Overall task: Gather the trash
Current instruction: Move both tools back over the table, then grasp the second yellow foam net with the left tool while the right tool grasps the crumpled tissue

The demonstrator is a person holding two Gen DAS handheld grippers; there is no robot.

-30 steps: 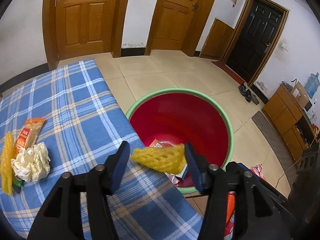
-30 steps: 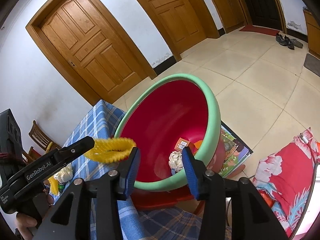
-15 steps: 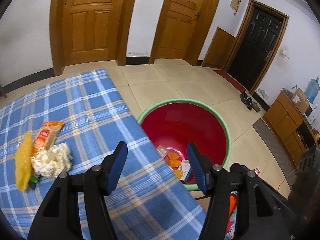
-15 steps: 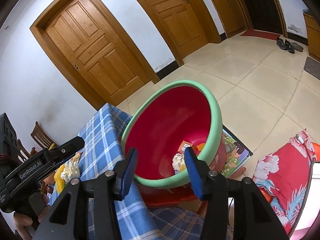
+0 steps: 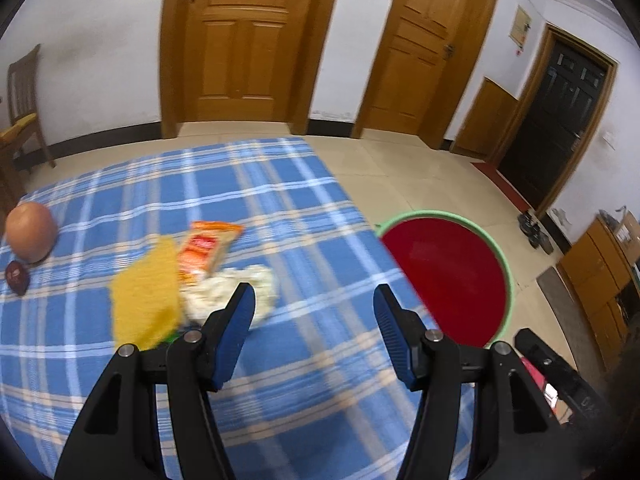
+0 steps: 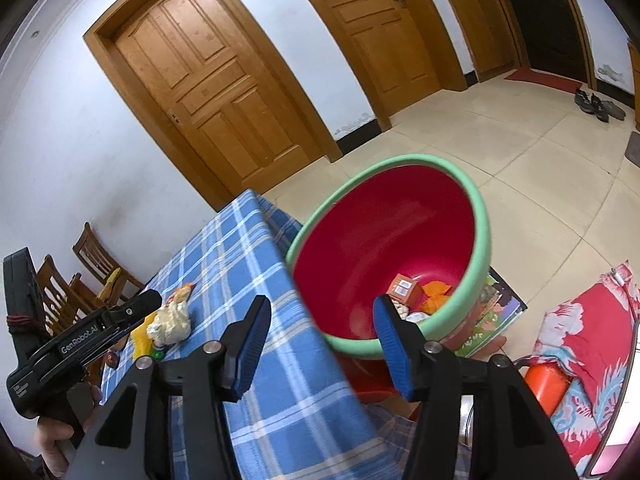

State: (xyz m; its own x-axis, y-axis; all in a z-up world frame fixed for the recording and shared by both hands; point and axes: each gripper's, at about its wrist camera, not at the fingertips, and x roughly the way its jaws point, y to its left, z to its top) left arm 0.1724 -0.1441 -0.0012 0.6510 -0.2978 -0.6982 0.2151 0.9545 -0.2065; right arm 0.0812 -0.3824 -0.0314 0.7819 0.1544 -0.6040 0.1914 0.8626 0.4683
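Left gripper (image 5: 312,320) fingers spread, empty; right gripper (image 6: 318,324) fingers opening, empty. Trash pile (image 5: 228,292) on surface, near basin (image 5: 506,280). Advice: centre on the white wad, descend, pinch firmly.

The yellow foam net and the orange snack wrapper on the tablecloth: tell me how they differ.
The yellow foam net is plain and one colour; the orange snack wrapper bears a red printed label. The net lies nearer the camera, the wrapper beyond it. Both lie flat on the tablecloth, against the crumpled white paper.
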